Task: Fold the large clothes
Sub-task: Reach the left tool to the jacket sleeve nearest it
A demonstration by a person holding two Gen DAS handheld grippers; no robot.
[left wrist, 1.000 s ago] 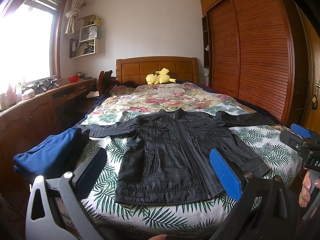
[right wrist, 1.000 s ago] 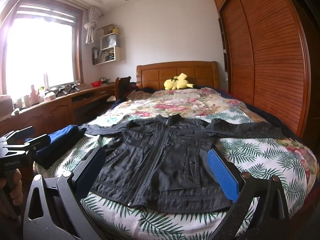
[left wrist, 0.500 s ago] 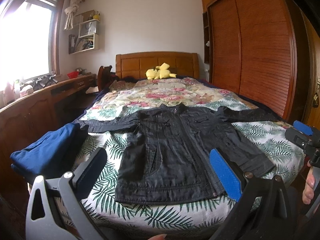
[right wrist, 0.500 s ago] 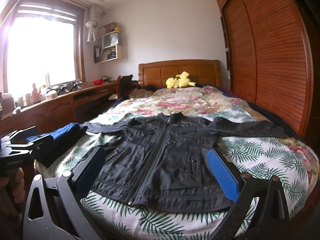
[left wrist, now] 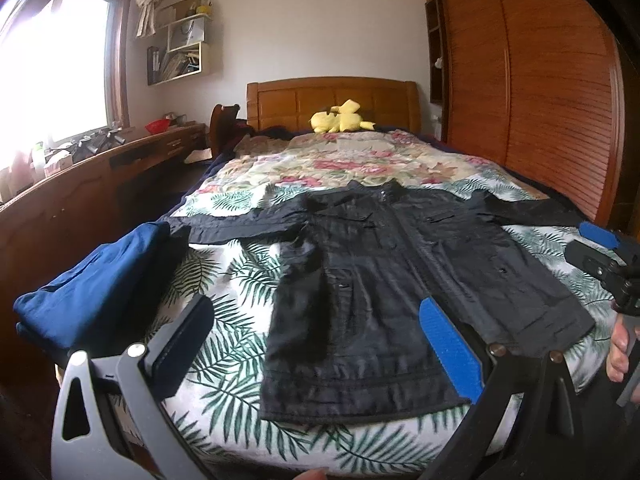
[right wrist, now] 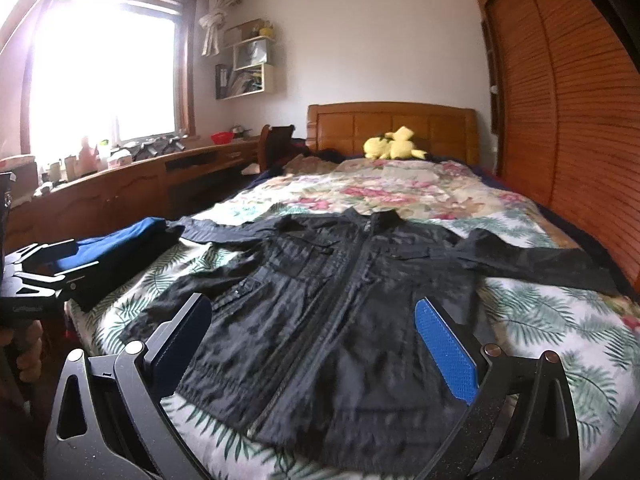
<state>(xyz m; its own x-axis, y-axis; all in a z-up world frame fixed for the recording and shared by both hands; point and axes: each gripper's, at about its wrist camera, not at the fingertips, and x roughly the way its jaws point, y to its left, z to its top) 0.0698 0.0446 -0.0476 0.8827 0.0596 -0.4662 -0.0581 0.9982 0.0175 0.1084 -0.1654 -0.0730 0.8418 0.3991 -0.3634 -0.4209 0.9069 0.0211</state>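
Window (right wrist: 104,72) at far left, bright, above a long wooden tabletop (right wrist: 132,184) carrying bottles and a red bowl (right wrist: 222,137). Wall shelf (right wrist: 248,64) beside the window, with books and boxes. Folded blue garment (left wrist: 92,280) on the left edge of the bed (left wrist: 224,280), touching the cuff of the jacket's outstretched sleeve. Left gripper (left wrist: 320,340): held low over the foot of the bed, jaws wide apart, nothing between them. Black jacket (left wrist: 384,272): spread flat, front up, zipped, on the palm-leaf cover at the near end of the bed, collar toward the wooden headboard (left wrist: 332,100), both sleeves out sideways. Yellow plush toy (left wrist: 340,120) at the headboard. Right gripper (right wrist: 316,344): likewise above the jacket's hem, jaws spread, empty. Slatted wooden wardrobe (left wrist: 540,92) along the right wall.
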